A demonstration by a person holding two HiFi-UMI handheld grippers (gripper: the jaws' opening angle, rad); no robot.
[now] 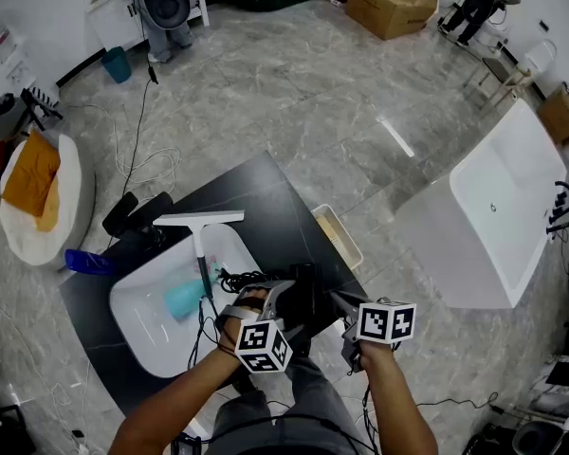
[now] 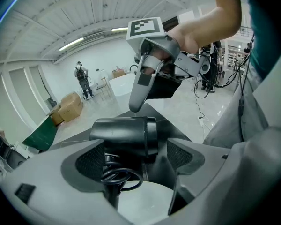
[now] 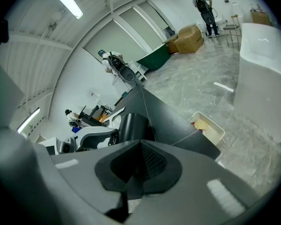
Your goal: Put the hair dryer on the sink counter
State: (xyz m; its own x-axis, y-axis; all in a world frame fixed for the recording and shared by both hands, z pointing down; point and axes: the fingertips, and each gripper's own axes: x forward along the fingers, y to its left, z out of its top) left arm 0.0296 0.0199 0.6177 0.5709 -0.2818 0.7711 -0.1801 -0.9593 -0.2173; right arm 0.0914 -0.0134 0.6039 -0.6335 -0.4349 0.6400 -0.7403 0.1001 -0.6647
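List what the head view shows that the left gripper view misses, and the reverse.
Head view only: the white squeegee, a teal object beside it. Left gripper view only: ceiling lights, and the left gripper's pads standing wide apart, clear of the hair dryer. Both: the hair dryer on the black counter, its coiled cord, the right gripper.

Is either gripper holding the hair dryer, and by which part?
Nothing is held. The hair dryer lies between the left gripper's wide-open jaws, pads off it; the right gripper is shut, nothing seen in it.
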